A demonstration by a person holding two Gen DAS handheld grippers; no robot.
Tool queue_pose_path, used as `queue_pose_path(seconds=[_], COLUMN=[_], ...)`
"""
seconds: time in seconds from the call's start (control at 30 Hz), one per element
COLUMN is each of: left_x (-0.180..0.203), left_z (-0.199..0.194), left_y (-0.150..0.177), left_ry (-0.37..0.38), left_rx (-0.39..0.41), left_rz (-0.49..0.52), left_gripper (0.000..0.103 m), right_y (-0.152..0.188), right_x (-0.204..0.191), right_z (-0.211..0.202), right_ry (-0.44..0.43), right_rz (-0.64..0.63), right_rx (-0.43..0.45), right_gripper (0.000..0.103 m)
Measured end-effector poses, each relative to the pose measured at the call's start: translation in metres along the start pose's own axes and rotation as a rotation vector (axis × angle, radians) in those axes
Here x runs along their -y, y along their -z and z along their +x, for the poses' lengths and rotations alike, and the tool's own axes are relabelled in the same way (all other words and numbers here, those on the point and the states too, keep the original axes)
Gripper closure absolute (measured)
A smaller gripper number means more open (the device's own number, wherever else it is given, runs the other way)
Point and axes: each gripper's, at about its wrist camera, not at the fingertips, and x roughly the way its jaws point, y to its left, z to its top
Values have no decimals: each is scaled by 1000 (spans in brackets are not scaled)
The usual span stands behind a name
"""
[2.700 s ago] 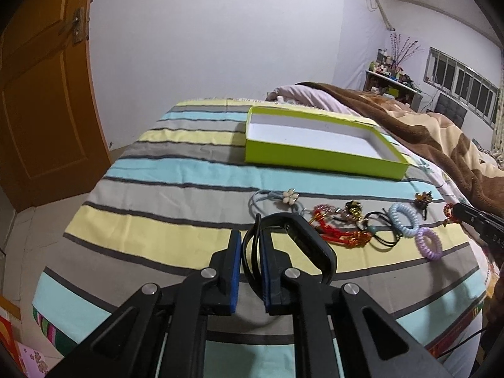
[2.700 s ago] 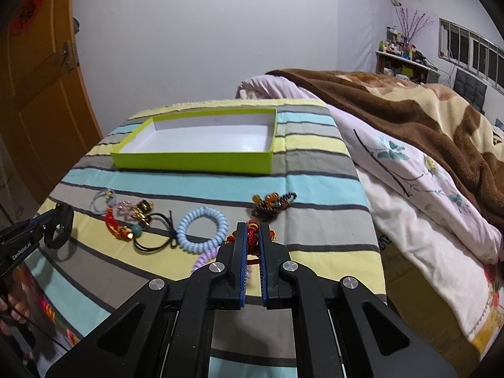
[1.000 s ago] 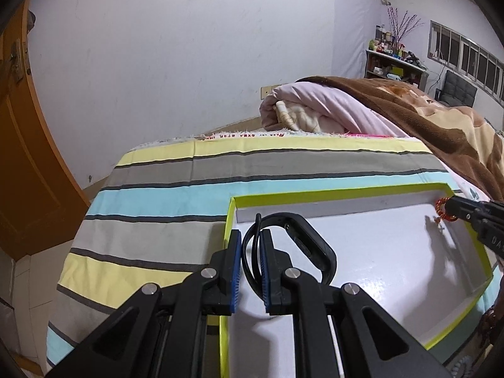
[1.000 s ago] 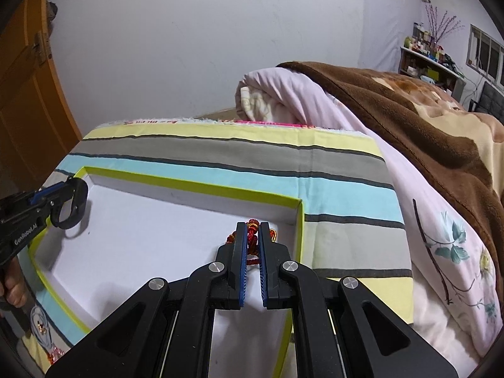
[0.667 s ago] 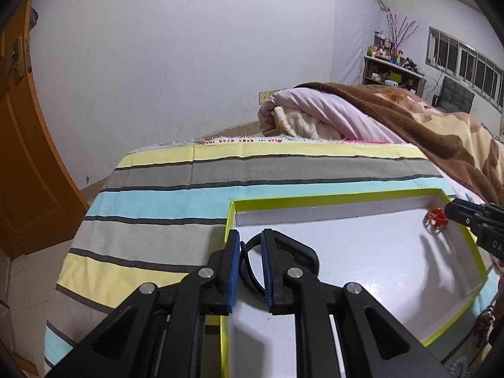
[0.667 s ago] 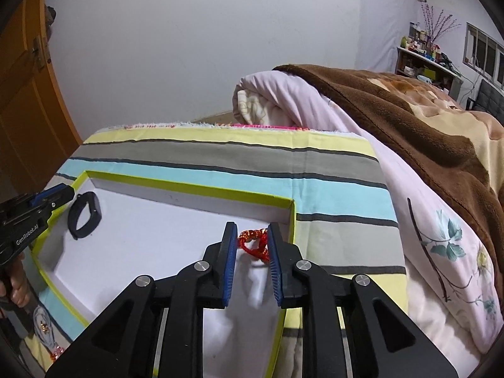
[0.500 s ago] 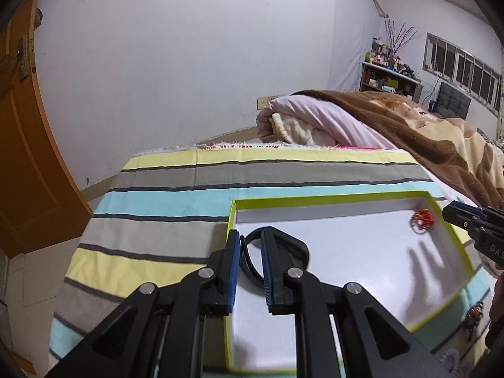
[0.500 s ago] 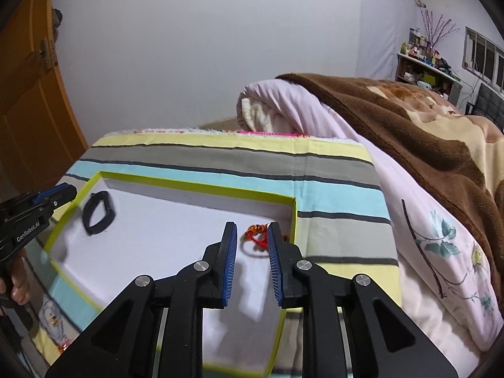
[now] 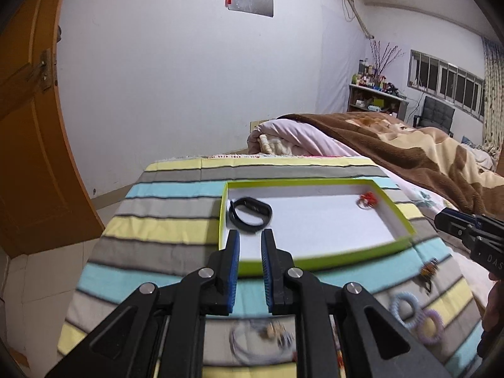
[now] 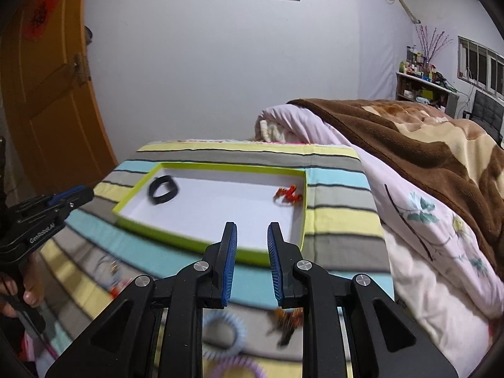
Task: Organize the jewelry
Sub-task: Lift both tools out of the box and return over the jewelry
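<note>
A lime-green tray [image 9: 318, 260] with a white floor sits on the striped cloth; it also shows in the right wrist view [image 10: 192, 242]. A black band [image 9: 250, 214] lies in its left end [image 10: 163, 189]. A red beaded bracelet [image 9: 367, 199] lies in its far right corner [image 10: 288, 194]. My left gripper [image 9: 249, 236] is open and empty, just short of the tray's near rim. My right gripper [image 10: 251, 230] is open and empty above the tray's near right rim. Each gripper shows in the other's view, the right [image 9: 441, 219] and the left [image 10: 85, 192].
Loose jewelry lies on the striped cloth [image 9: 163, 220] in front of the tray: a blue coil hair tie [image 9: 404, 310], a purple coil hair tie [image 9: 431, 329], a dark beaded piece [image 9: 428, 271], a grey tie with a charm [image 9: 264, 338]. A bed with a brown blanket [image 10: 425, 145] lies to the right.
Both grippers carried their pieces over the tray, opened and let them go. The black band and the red bracelet now lie in the tray. Both grippers have pulled back toward the near side.
</note>
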Motion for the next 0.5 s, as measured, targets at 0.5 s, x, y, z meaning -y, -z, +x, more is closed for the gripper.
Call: queue_pose_path(seconds=[0.5], left_x=[8], left_z=[-78], left_y=[56], left_ry=[2], left_rx=[38], left_rz=[-27], left_gripper=[88], right_y=[56], right_x=[-26], right_z=[-80], right_ry=[-2], right_rz=[-26], right_rx=[64], right_gripper=[83])
